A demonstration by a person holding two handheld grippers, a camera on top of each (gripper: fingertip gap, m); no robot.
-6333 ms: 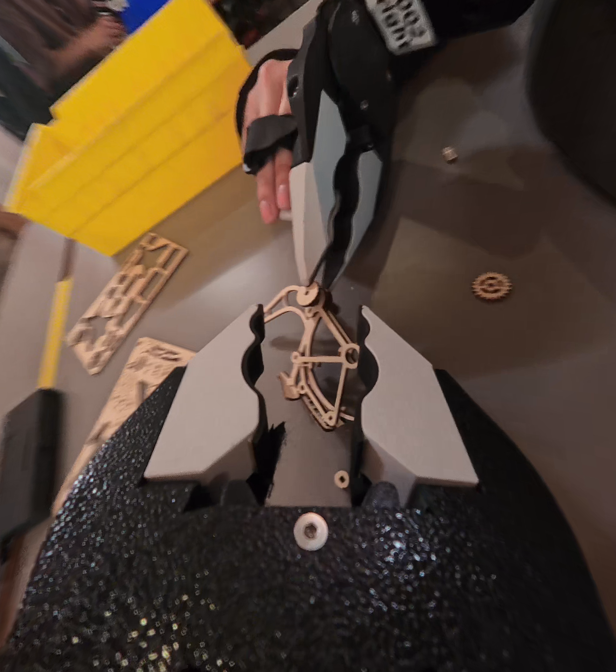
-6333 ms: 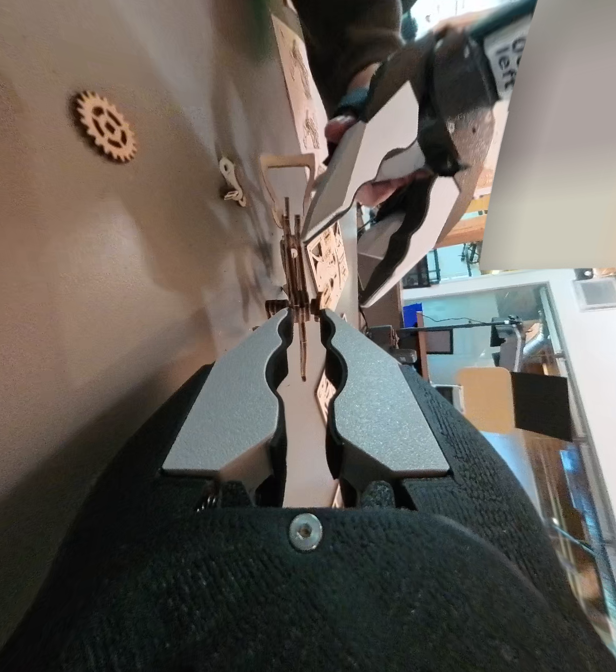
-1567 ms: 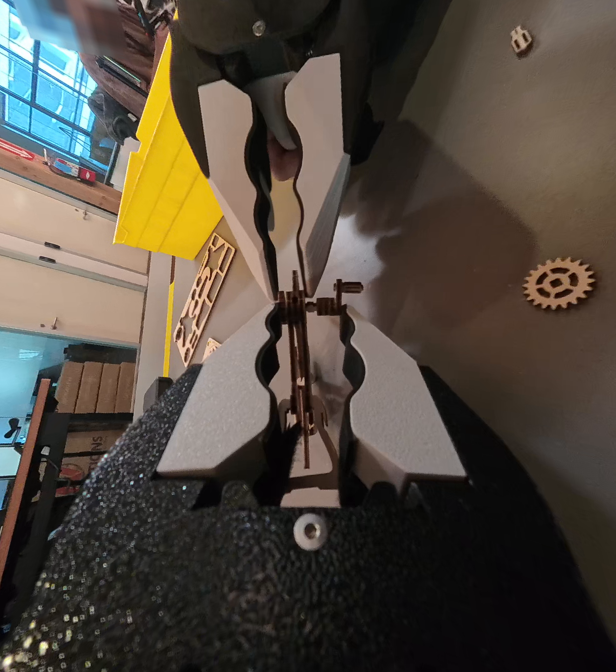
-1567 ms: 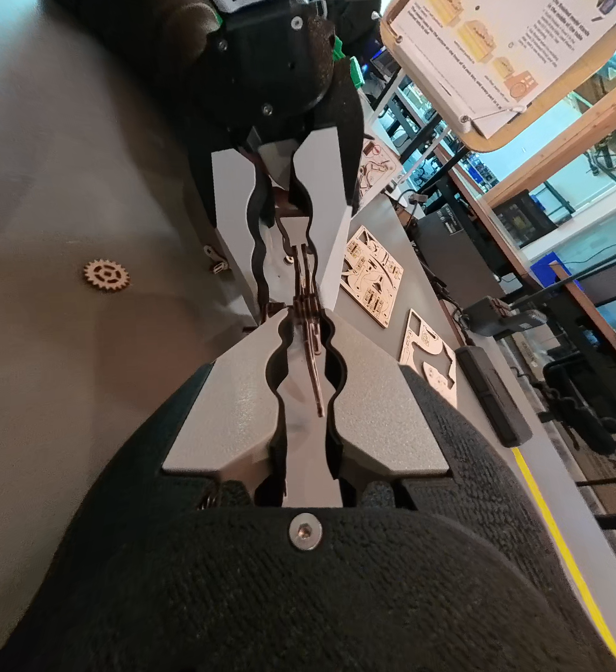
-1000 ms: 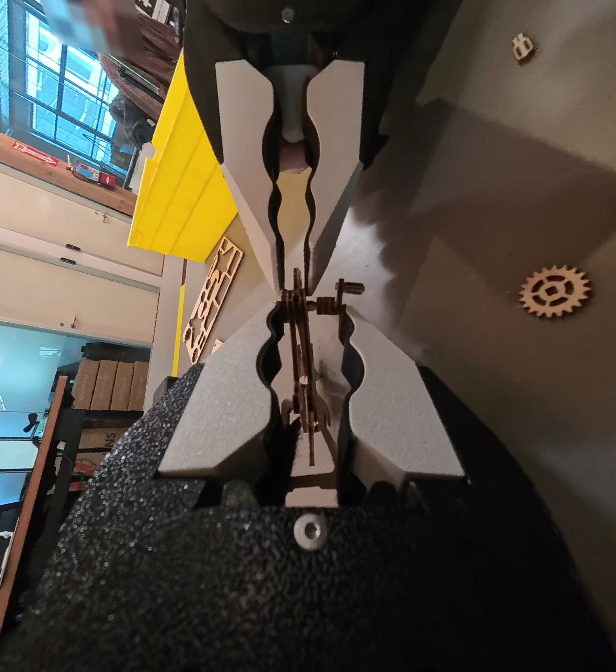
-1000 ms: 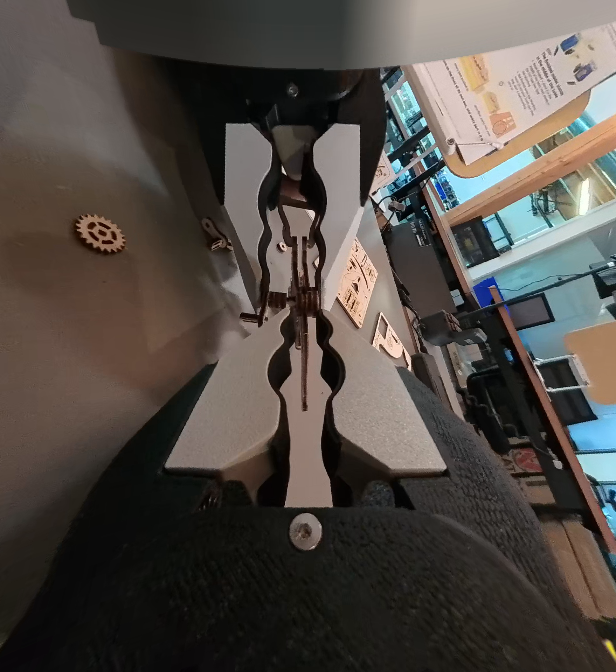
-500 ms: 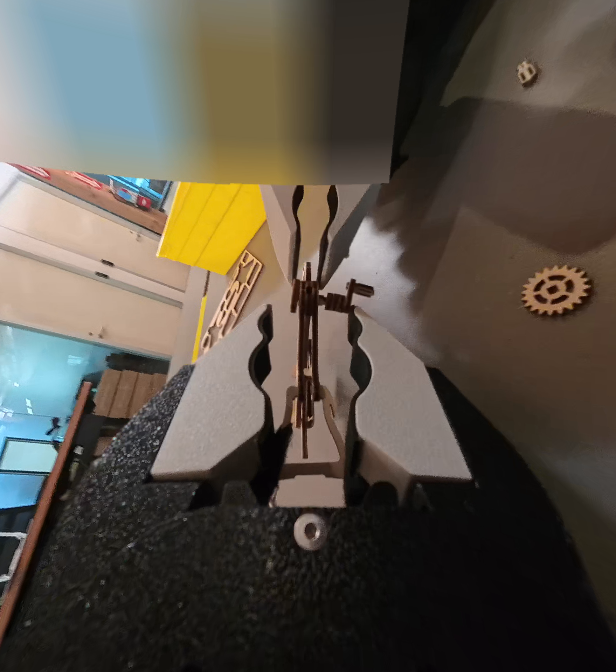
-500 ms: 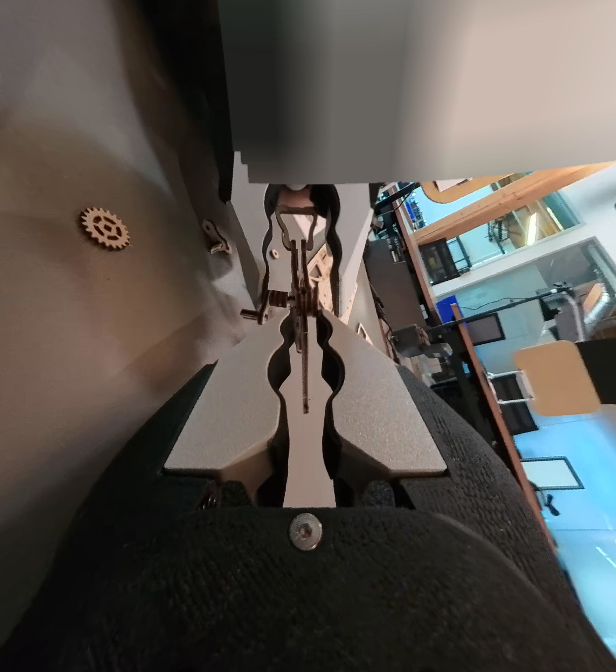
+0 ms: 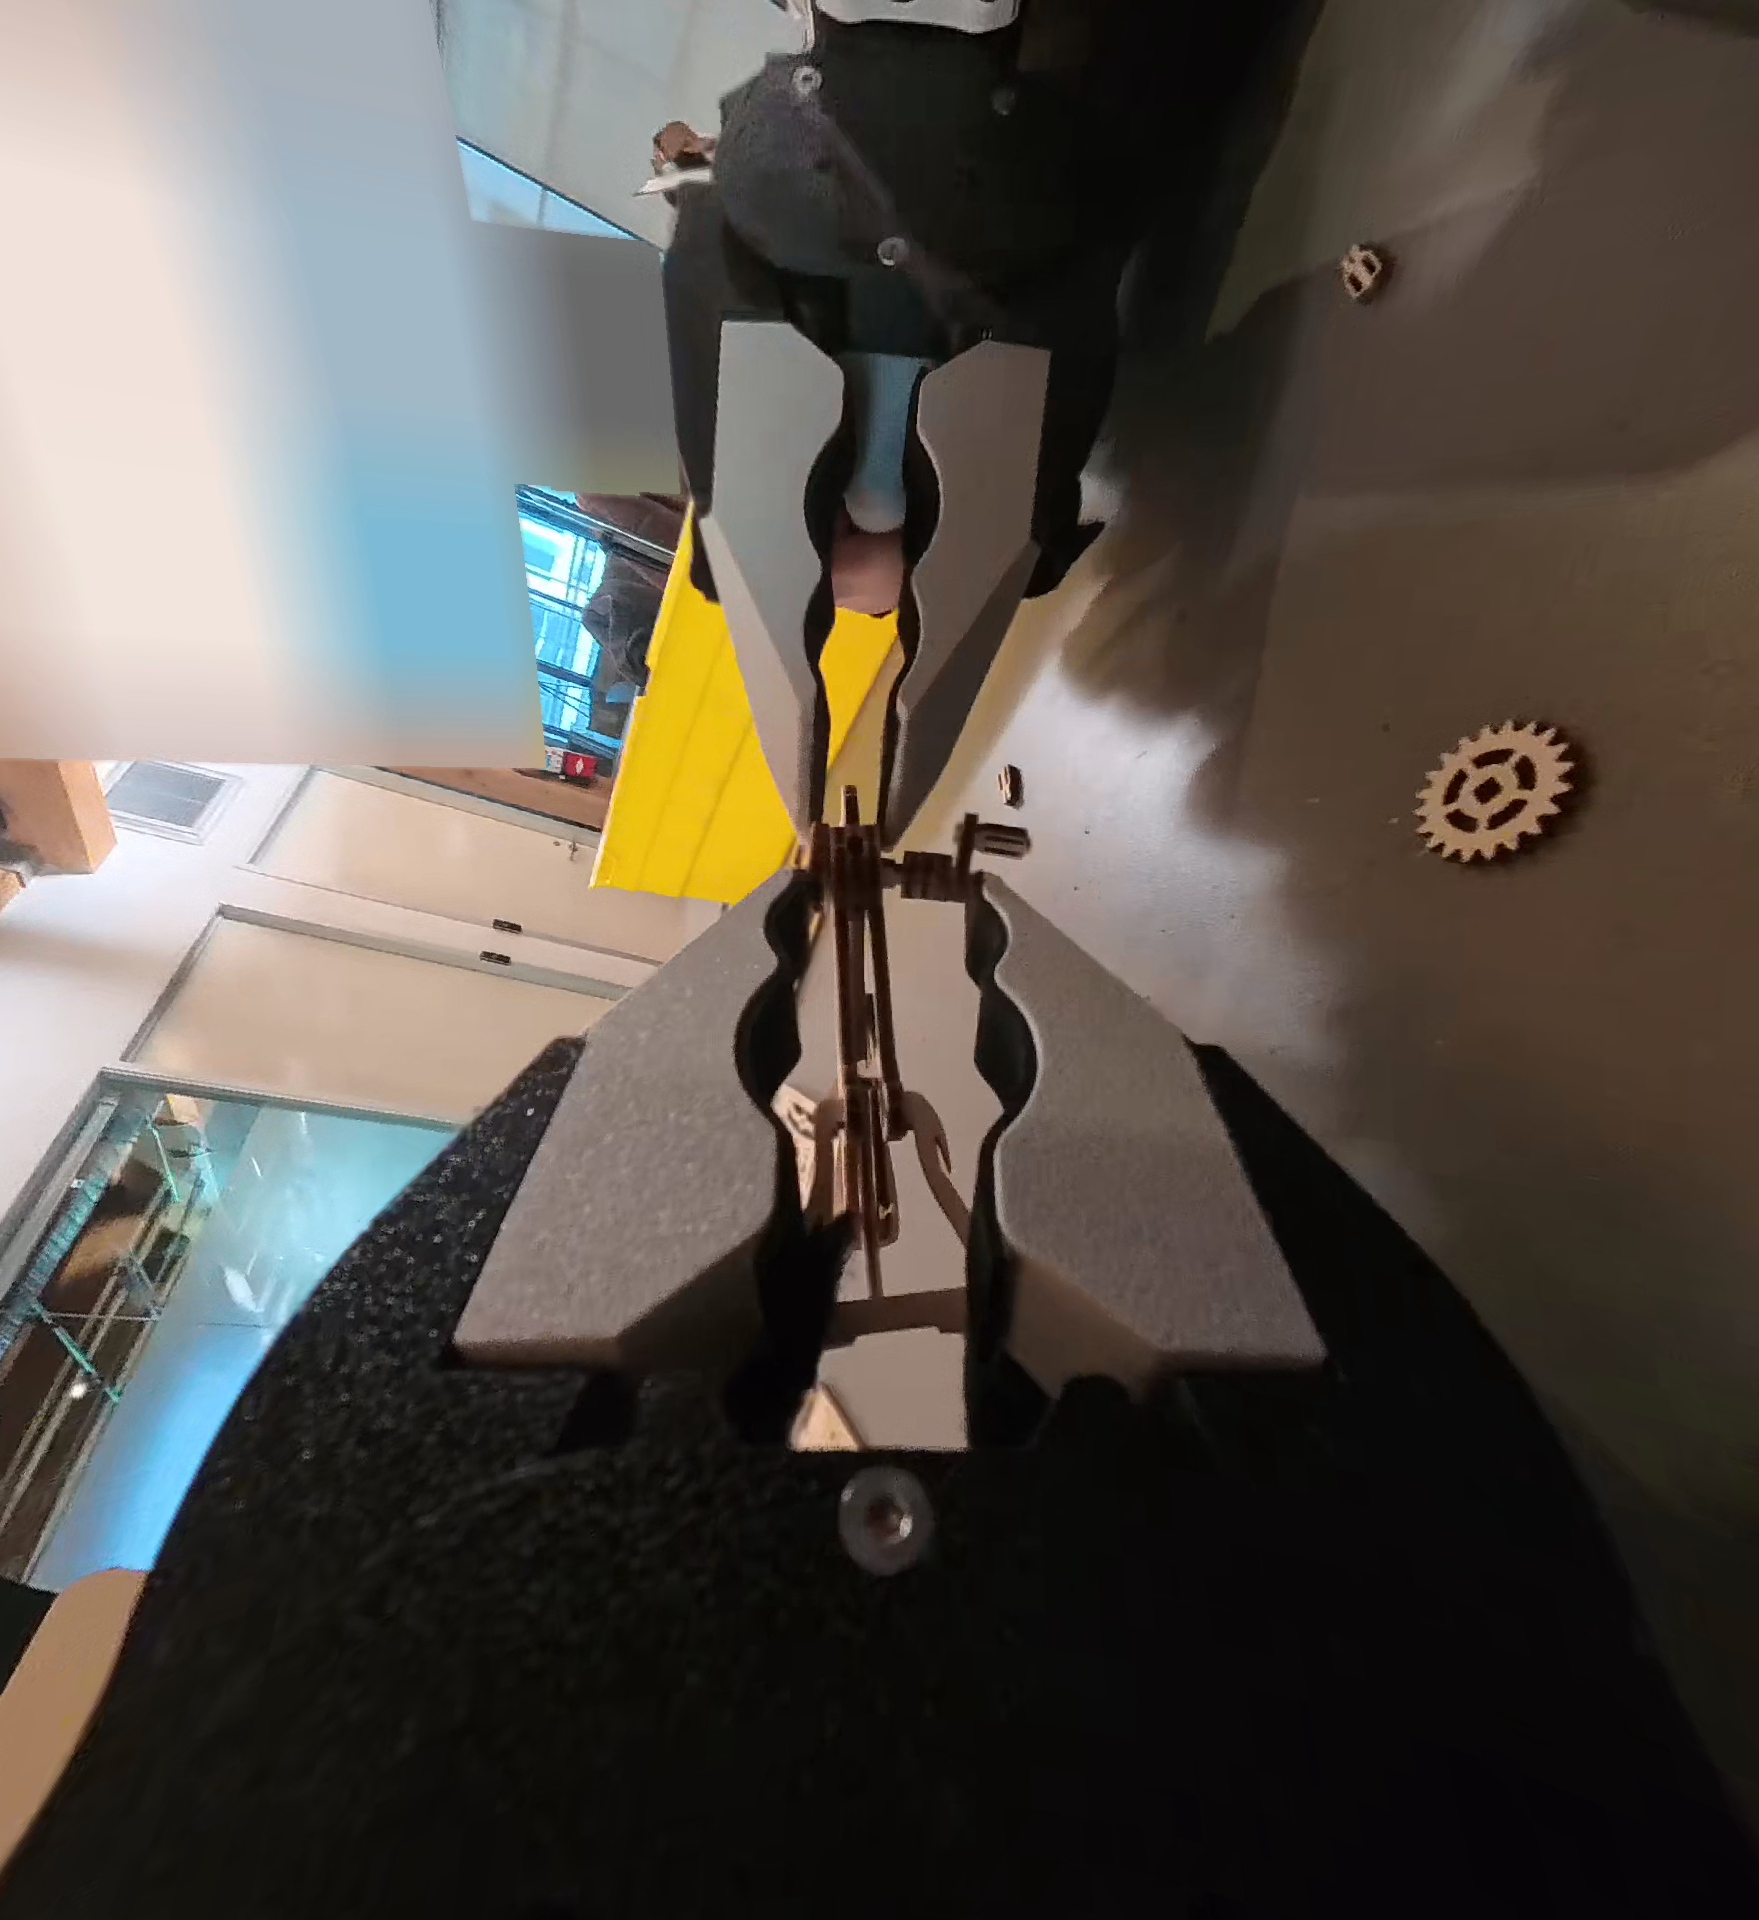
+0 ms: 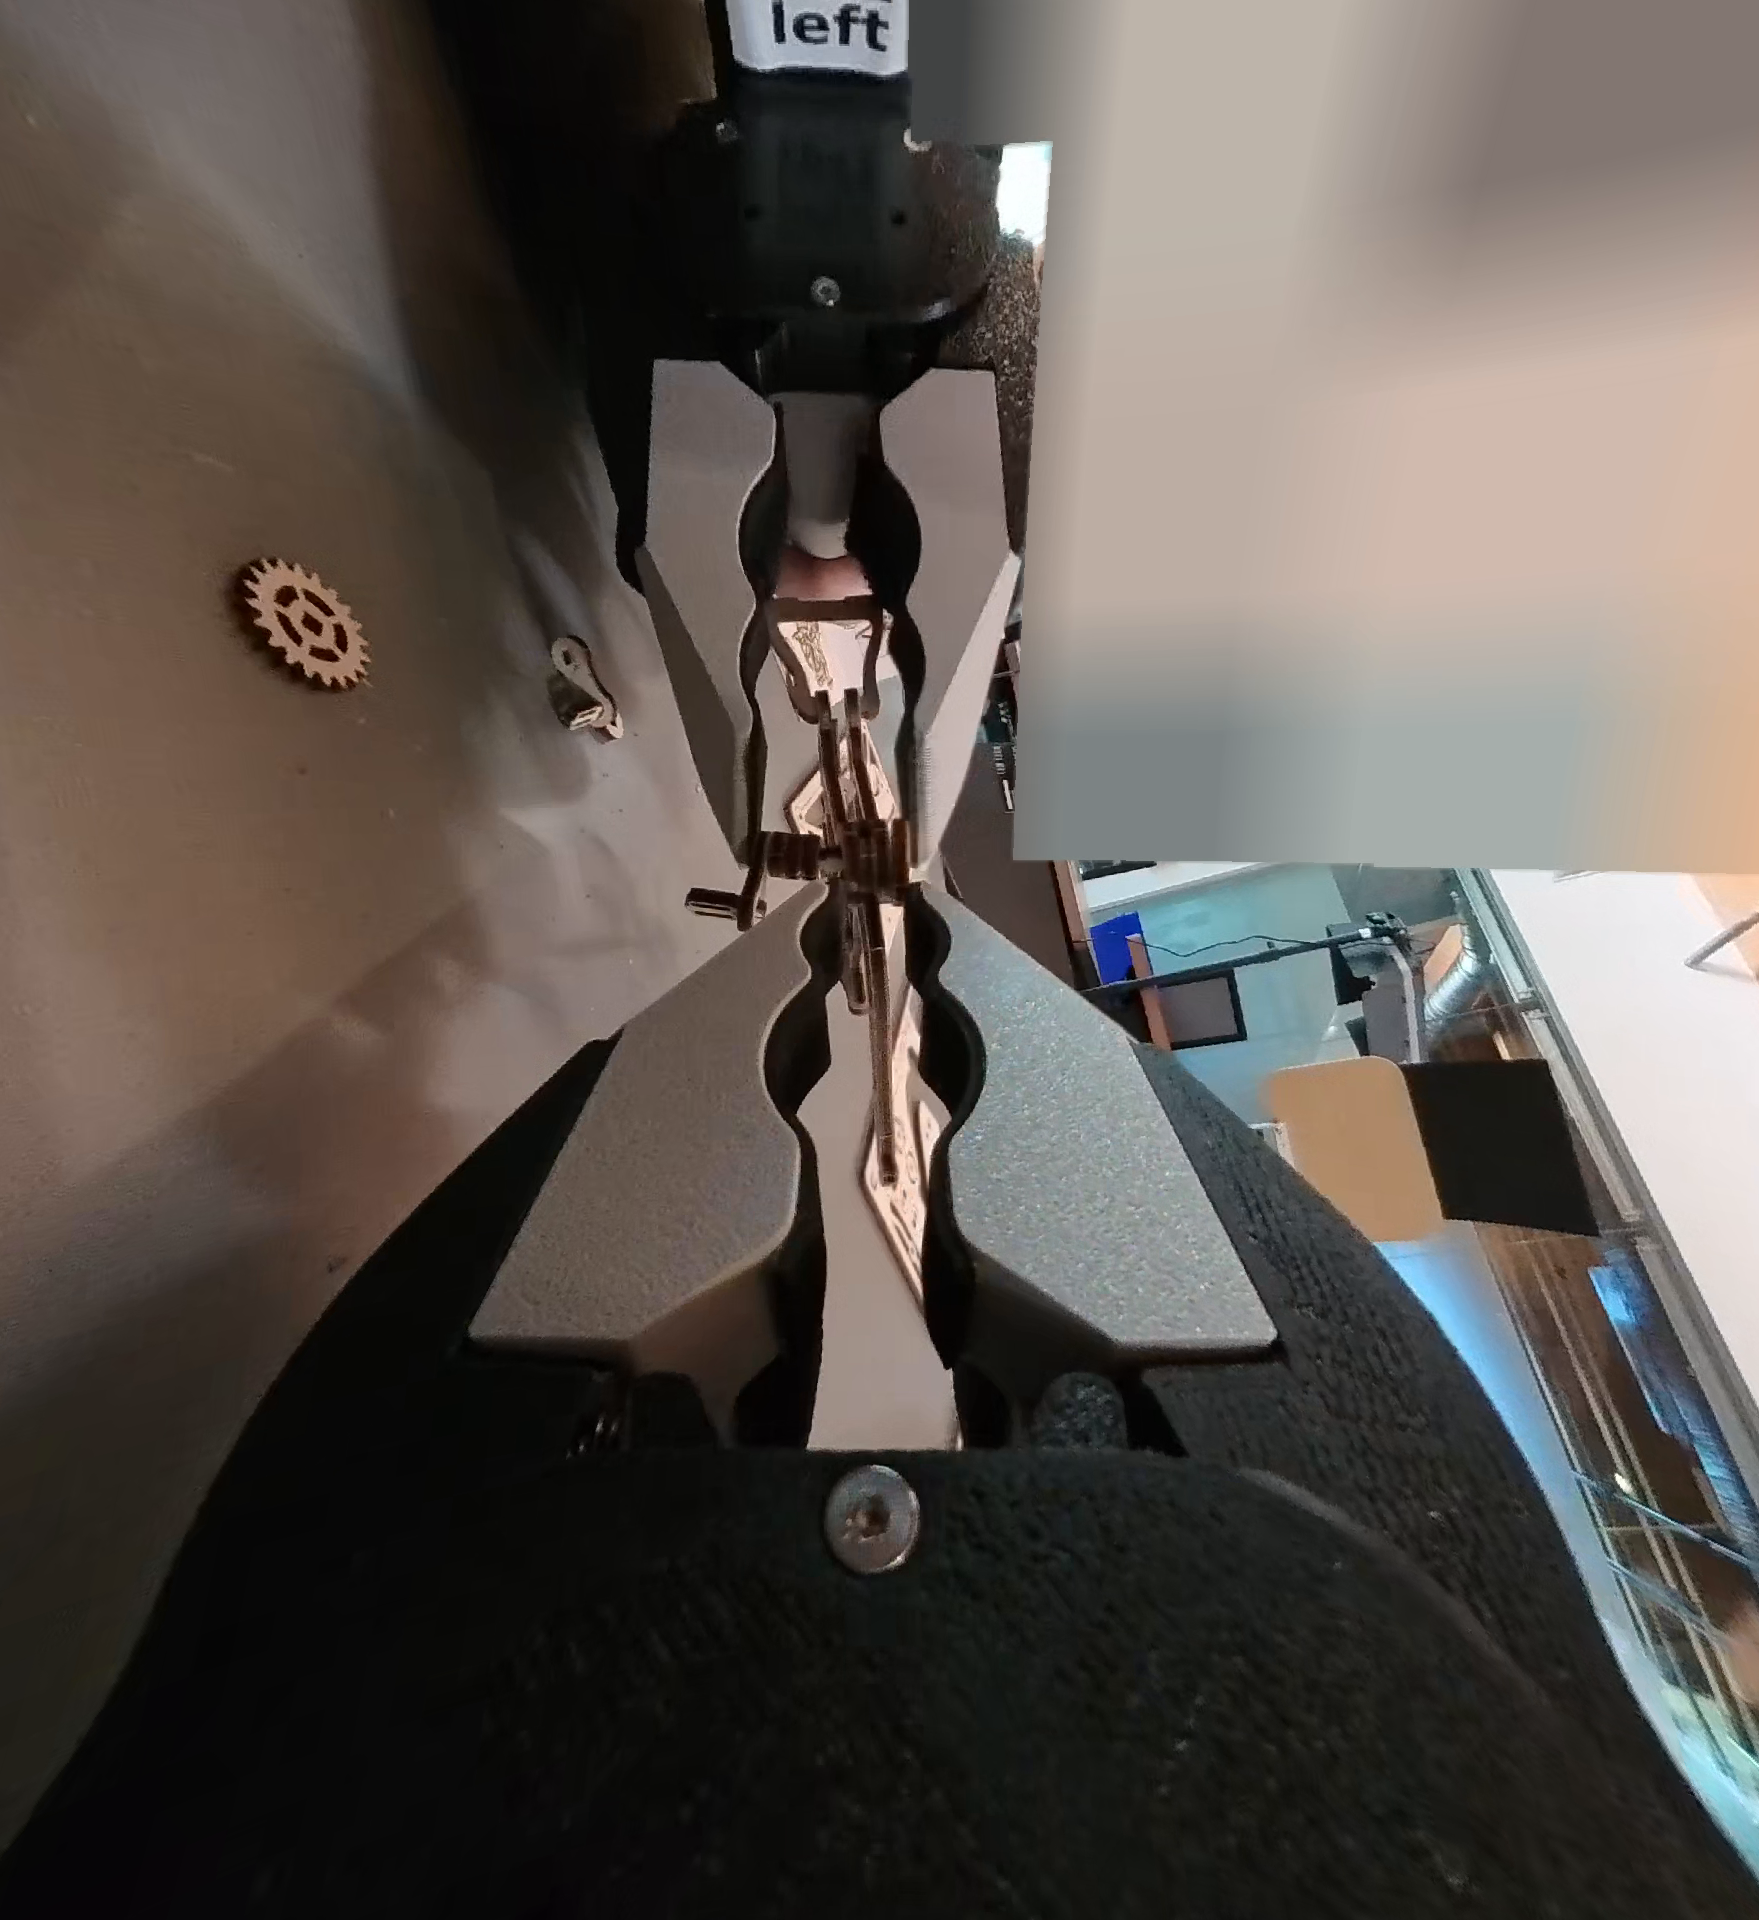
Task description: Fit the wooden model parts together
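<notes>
The wooden model (image 9: 859, 987) is a thin openwork frame seen edge-on, with a small geared axle and a crank (image 9: 989, 836) at its side. It is held in the air between both grippers, which face each other tip to tip. My left gripper (image 9: 896, 883) is shut across the frame and its axle. My right gripper (image 10: 864, 904) is shut on the frame's flat edge (image 10: 880, 1039). In the left wrist view the right gripper (image 9: 849, 810) pinches the model's far end. In the right wrist view the left gripper (image 10: 844, 852) clamps it beside the crank (image 10: 724, 906).
A loose wooden gear (image 9: 1498, 792) lies on the grey table (image 9: 1477, 1143); it also shows in the right wrist view (image 10: 303, 623). Small wooden bits lie nearby (image 9: 1365, 272), (image 10: 584, 691). A yellow bin (image 9: 709, 748) stands behind the right gripper.
Six seconds ago my left gripper stood open around the model; now it is shut on it. Both grippers have since tilted together with the model, still tip to tip.
</notes>
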